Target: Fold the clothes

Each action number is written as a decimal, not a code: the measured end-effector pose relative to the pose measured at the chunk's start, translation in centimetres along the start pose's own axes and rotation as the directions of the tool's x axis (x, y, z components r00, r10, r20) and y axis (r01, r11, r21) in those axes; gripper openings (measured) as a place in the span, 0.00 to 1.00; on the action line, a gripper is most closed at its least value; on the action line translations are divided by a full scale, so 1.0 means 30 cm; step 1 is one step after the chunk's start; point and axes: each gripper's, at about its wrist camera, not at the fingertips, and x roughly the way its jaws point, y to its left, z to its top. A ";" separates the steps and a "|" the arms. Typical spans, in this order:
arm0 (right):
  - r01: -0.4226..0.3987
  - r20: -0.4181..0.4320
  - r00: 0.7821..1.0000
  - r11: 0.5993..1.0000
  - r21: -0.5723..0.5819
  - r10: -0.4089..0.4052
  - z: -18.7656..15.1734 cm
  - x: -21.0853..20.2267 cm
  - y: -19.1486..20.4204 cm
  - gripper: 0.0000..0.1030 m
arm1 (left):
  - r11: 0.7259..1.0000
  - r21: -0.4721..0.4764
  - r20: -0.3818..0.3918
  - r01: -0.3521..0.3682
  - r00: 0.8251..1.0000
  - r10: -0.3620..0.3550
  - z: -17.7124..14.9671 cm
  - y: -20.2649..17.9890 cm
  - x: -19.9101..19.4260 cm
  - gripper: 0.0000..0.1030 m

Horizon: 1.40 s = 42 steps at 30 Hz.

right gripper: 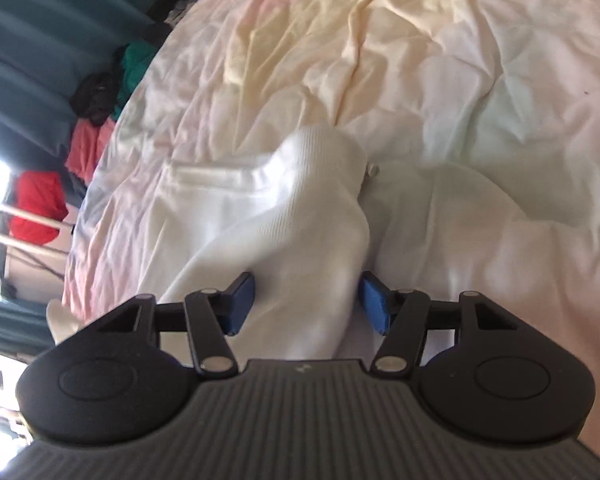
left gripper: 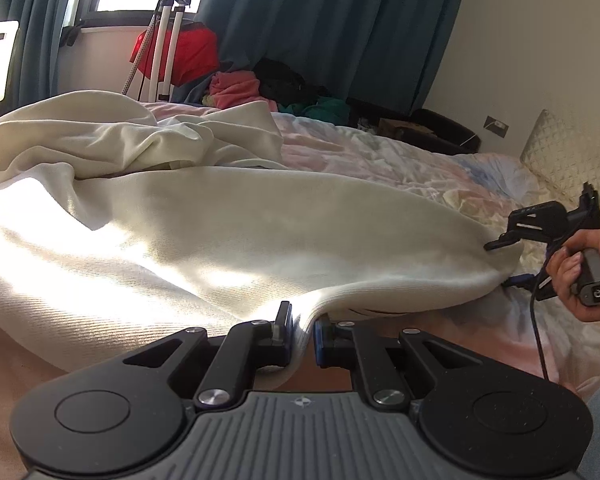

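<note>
- The wide bed covered in a crumpled pastel pink-and-yellow sheet point(right gripper: 440, 60) carries the whole job; teal curtains point(left gripper: 332, 28) and a heap of other clothes point(left gripper: 260, 88) stand at its far side.
- The large cream-white knitted garment point(left gripper: 204, 220) lies spread across this bed, bunched and rumpled at its far part, smoother and sunlit nearer, with a ribbed hem along the near edge.
- The step in hand seems to be taking hold of two points on the near hem, ready to lift or stretch the cloth for a fold.
- The left gripper point(left gripper: 304, 334) is clenched on that hem, a pinch of cloth rising between its blue pads.
- The right gripper point(right gripper: 306, 306), held by a person's hand point(left gripper: 576, 276), straddles a raised ridge of the same white cloth at the hem's other end; its jaws stand half apart, the pads close beside the fold but not visibly pressing, so I judge it not yet gripping.
- Next, the right jaws need to close firmly on that ridge, taking all layers; then both hands can pull the hem taut before folding, as slack cloth would crease.
</note>
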 end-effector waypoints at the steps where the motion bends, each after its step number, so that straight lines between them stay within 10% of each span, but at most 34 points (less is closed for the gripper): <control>1: -0.010 0.020 1.000 1.000 0.011 0.009 0.018 0.016 -0.004 0.53 | 1.000 -0.002 0.005 0.005 1.000 -0.005 0.000 0.000 -0.004 0.11; 9: -0.130 0.146 0.979 0.987 -0.092 0.142 0.076 -0.035 0.036 0.09 | 0.998 0.036 0.077 0.044 0.996 -0.046 0.020 -0.029 -0.041 0.09; 13: -0.239 0.307 0.919 0.969 -0.063 0.247 0.102 -0.163 0.022 0.08 | 0.989 0.119 0.112 0.082 0.989 -0.096 0.051 -0.075 -0.077 0.09; 19: -0.187 0.468 0.867 0.982 -0.017 0.173 0.136 -0.270 -0.069 0.07 | 0.966 0.214 0.075 0.145 0.983 -0.165 0.083 -0.195 -0.088 0.10; 26: -0.046 0.303 0.953 0.991 0.126 0.005 0.158 -0.151 -0.206 0.08 | 0.969 0.220 -0.099 0.114 0.991 -0.095 -0.035 -0.186 -0.037 0.15; 30: -0.041 0.268 0.963 0.982 0.187 -0.011 0.145 -0.137 -0.243 0.08 | 0.977 0.208 -0.108 0.055 0.994 -0.033 -0.019 -0.073 -0.153 0.45; 34: -0.031 0.277 0.961 0.986 0.165 -0.016 0.132 -0.140 -0.228 0.08 | 0.988 -0.096 -0.082 -0.121 0.990 0.113 0.052 0.167 -0.297 0.66; 37: -0.013 0.284 0.958 0.988 0.155 -0.032 0.129 -0.143 -0.214 0.08 | 0.832 -0.507 -0.123 -0.228 0.974 0.192 0.053 0.439 -0.364 0.73; 42: 0.006 0.292 0.955 0.990 0.142 -0.048 0.126 -0.147 -0.199 0.08 | 0.300 -0.948 -0.042 -0.106 0.976 0.213 -0.088 0.780 -0.402 0.70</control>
